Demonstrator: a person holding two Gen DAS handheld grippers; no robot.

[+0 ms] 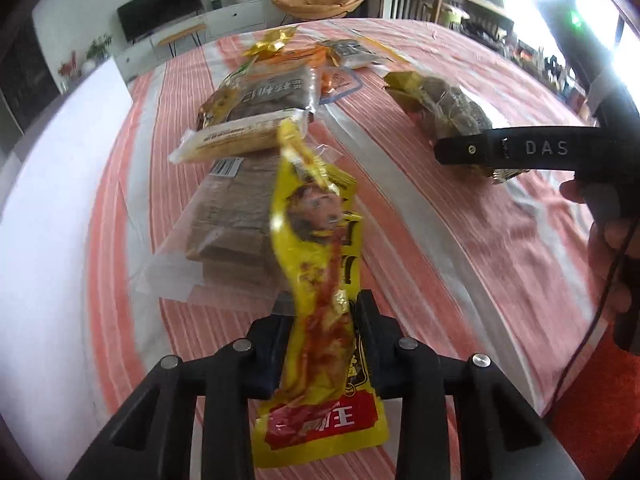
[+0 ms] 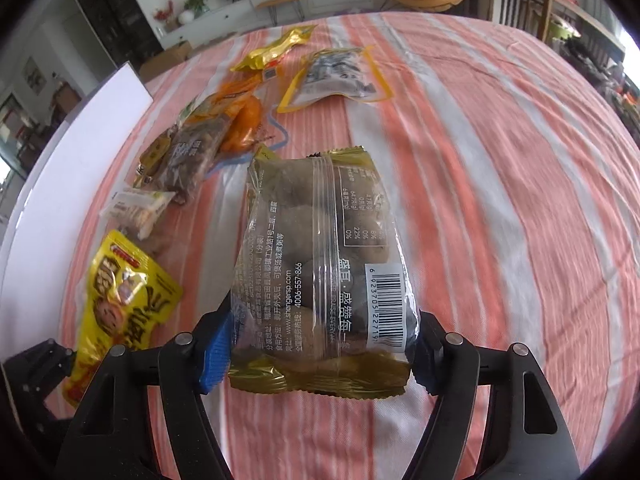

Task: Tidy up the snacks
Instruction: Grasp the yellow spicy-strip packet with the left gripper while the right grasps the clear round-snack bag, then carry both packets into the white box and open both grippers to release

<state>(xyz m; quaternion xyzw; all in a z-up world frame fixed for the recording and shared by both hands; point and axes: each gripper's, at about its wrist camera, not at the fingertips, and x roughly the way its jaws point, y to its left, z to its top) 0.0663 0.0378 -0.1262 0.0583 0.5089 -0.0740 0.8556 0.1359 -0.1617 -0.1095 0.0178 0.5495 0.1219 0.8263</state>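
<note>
Yellow snack packet stands clamped between the narrow jaws of the left gripper, above the striped tablecloth. Clear gold-edged bag sits between the right gripper pads, both touching its sides.

The left gripper pinches a yellow snack packet above the striped tabletop, snacks beyond.

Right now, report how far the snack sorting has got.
Done: nothing visibly sorted; packets lie loosely along the striped cloth. In hand: the left gripper pinches the yellow packet, and the right gripper straddles the clear bag. Left: every other packet.
</note>
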